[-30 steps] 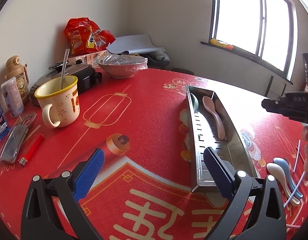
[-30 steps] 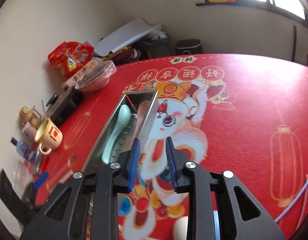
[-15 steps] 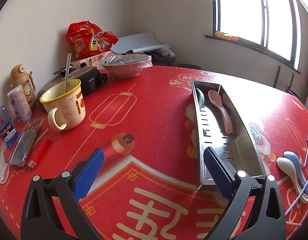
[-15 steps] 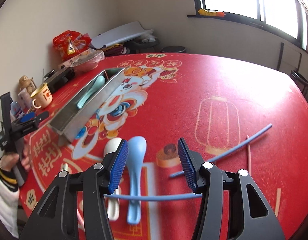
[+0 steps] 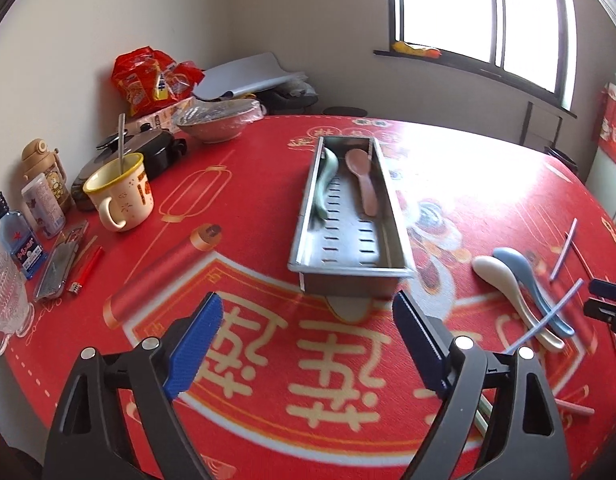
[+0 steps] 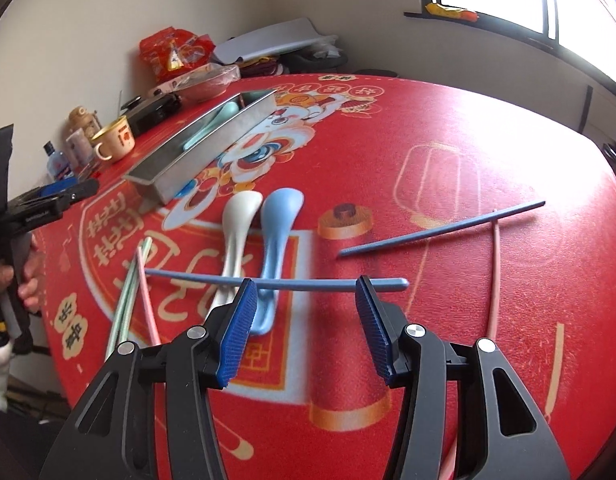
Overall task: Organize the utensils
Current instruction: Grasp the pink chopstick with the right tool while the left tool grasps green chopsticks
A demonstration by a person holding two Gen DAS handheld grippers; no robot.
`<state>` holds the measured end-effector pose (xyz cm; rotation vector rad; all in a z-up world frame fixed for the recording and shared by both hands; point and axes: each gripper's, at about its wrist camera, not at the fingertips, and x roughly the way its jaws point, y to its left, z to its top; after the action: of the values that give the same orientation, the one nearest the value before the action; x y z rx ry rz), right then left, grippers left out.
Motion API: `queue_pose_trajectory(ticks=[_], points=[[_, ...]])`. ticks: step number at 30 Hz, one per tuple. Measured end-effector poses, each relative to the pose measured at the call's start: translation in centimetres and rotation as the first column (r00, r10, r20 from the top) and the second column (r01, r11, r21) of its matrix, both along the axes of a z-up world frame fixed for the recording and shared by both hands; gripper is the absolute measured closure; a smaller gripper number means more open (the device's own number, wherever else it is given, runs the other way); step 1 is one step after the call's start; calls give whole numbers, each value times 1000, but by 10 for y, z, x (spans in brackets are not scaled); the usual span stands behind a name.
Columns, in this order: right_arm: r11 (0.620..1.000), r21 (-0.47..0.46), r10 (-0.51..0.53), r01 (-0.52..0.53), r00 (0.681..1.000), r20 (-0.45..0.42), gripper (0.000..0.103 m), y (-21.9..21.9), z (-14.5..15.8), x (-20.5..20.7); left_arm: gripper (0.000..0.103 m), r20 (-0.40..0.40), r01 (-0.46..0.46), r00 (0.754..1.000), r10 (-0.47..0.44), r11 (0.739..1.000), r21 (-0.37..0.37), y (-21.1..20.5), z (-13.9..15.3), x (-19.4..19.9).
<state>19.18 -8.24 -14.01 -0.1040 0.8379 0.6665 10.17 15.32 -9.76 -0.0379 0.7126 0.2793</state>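
A steel utensil tray [image 5: 392,220] [image 6: 212,142] stands mid-table and holds a green spoon [image 5: 326,176] [image 6: 212,124] and a pink spoon [image 5: 364,184]. A white spoon [image 6: 238,232] [image 5: 504,292] and a blue spoon [image 6: 278,232] [image 5: 528,284] lie side by side on the red cloth, with a blue chopstick [image 6: 276,282] [image 5: 548,316] across their handles. My right gripper [image 6: 304,320] is open and empty just above that chopstick. My left gripper [image 5: 308,348] is open and empty in front of the tray's near end.
A second blue chopstick [image 6: 440,230], pink chopsticks [image 6: 494,272] [image 6: 146,296] and a green one [image 6: 128,300] lie on the cloth. At the left edge stand a yellow-rimmed mug [image 5: 120,192], a bottle [image 5: 18,240], a glass cup [image 5: 4,296], a black pot [image 5: 156,152] and a covered bowl [image 5: 220,120].
My right gripper has left the tray, opened wide and come down over the loose spoons and chopstick. My left gripper has drawn back from the tray, still open.
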Motion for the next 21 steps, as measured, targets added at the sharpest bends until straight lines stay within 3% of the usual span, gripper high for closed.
queue_pose_trajectory(ticks=[4, 8, 15, 19, 21], points=[[990, -5, 139, -139, 990, -16, 54, 27, -1, -18, 24, -27, 42, 999, -43, 999, -31, -27, -6, -11], [964, -16, 263, -264, 963, -54, 65, 55, -3, -36, 28, -56, 52, 997, -55, 998, -47, -39, -12, -17], [942, -52, 327, -333, 940, -101, 74, 76, -17, -46, 36, -93, 82, 992, -87, 995, -54, -50, -19, -24], [929, -57, 356, -365, 927, -119, 80, 85, -23, -49, 61, -127, 138, 981, -148, 987, -83, -63, -26, -27], [927, -74, 359, -367, 927, -105, 87, 88, -23, -48, 65, -146, 168, 972, -185, 978, -122, -70, -30, -27]])
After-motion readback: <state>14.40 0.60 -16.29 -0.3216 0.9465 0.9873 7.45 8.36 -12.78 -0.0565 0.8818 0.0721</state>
